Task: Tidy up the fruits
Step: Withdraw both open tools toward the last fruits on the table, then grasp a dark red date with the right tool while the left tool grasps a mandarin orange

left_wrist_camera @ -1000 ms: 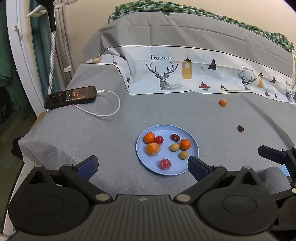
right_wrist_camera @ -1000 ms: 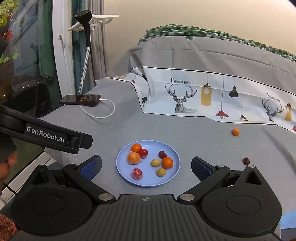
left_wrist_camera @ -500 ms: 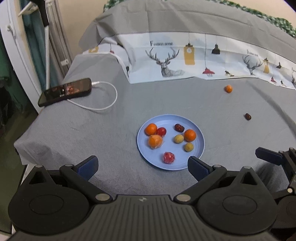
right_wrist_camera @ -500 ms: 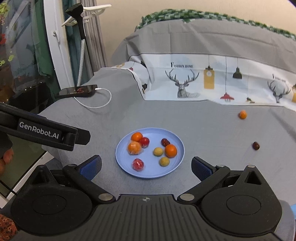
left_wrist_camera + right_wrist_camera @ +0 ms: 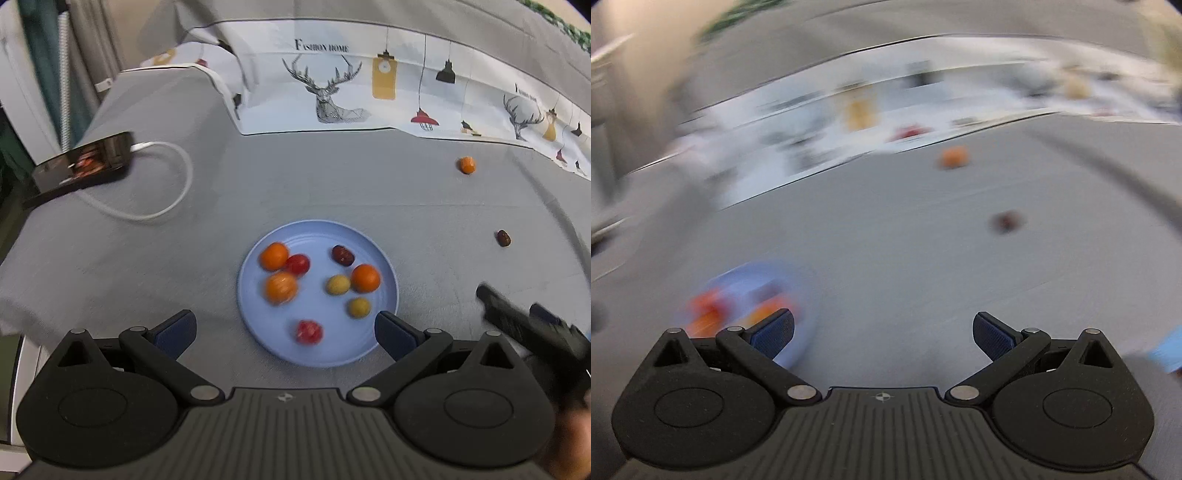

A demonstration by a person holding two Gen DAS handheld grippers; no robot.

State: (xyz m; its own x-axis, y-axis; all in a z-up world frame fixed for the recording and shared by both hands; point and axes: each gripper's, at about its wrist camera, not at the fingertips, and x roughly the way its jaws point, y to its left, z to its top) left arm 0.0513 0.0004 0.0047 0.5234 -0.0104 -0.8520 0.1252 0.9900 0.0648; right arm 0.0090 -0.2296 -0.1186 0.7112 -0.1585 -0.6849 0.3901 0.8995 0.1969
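A blue plate (image 5: 373, 254) lies on the grey bed cover and holds several small fruits: orange, red, yellow and one dark. A loose small orange (image 5: 467, 165) and a dark red date (image 5: 503, 238) lie on the cover to the right of the plate. My left gripper (image 5: 284, 328) is open and empty, just in front of the plate. My right gripper (image 5: 882, 330) is open and empty. Its view is blurred and shows the orange (image 5: 953, 157), the date (image 5: 1006, 222) and the plate (image 5: 738, 280) at lower left. The right gripper also shows in the left wrist view (image 5: 517, 325).
A phone (image 5: 83, 166) on a white charging cable (image 5: 162, 206) lies at the left edge of the bed. A white patterned sheet (image 5: 369, 92) covers the raised back. The bed edge drops off at left.
Both grippers have moved forward and tilted down toward the bed. The right gripper has swung to the right, so the loose orange and date now sit ahead of it.
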